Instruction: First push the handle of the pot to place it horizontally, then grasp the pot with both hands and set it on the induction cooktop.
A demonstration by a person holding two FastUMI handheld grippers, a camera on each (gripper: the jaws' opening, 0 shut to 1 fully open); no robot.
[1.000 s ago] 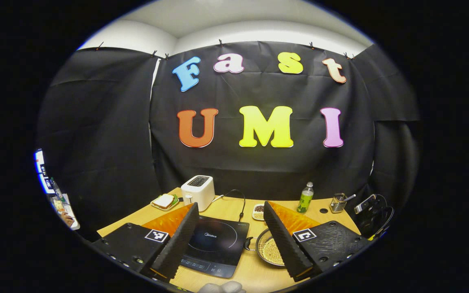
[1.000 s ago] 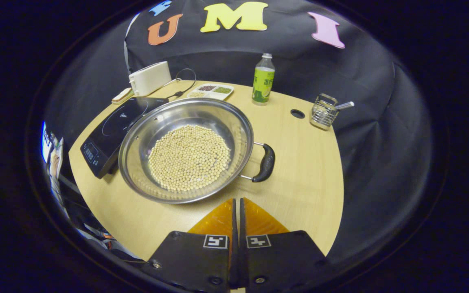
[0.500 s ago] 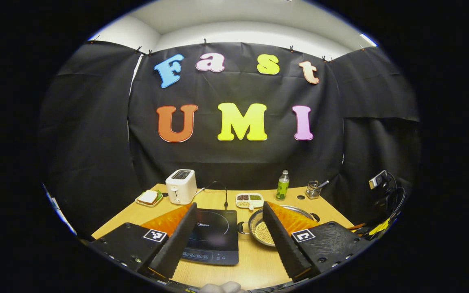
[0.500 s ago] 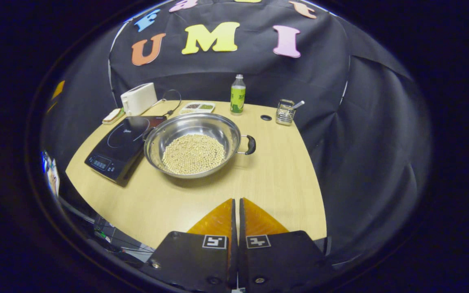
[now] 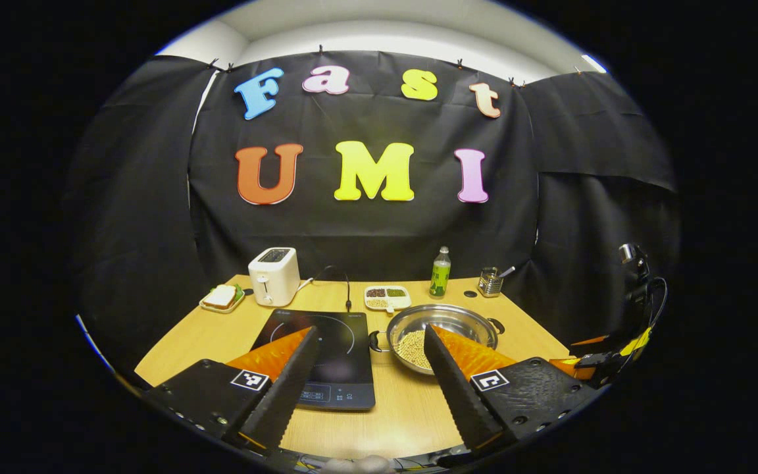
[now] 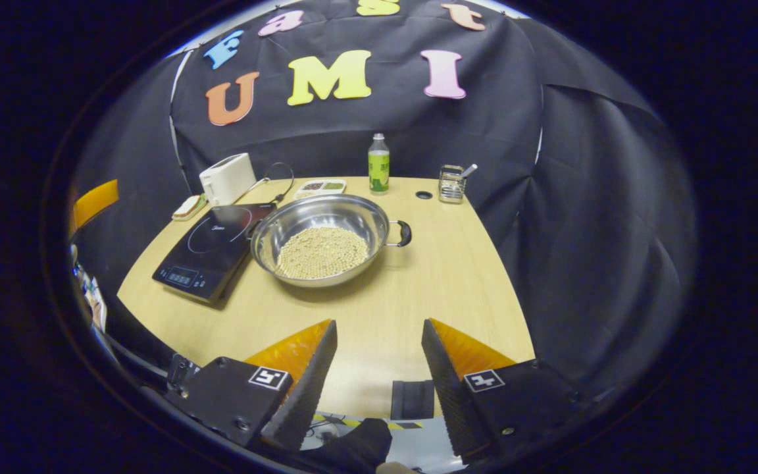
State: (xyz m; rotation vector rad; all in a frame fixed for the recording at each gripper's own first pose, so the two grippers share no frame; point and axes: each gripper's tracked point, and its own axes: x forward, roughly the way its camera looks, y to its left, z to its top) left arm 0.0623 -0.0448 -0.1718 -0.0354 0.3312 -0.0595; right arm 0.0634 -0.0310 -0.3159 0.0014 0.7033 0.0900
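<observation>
Bean-filled steel pot point(image 6: 322, 240) sits on the table, touching the black cooktop's point(image 6: 211, 250) right edge.

Left gripper view — from the tabletop's point(image 5: 412, 408) near edge, level, facing the back wall. Right gripper view — higher, at the near right corner, angled down (well back). Both share the pot point(image 5: 441, 327) point(image 6: 322, 238) and induction cooktop point(image 5: 326, 359) point(image 6: 214, 250).

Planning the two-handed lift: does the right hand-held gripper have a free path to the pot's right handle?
Probably yes: the right hand-held gripper is open, with bare table between it and the right handle.
</observation>
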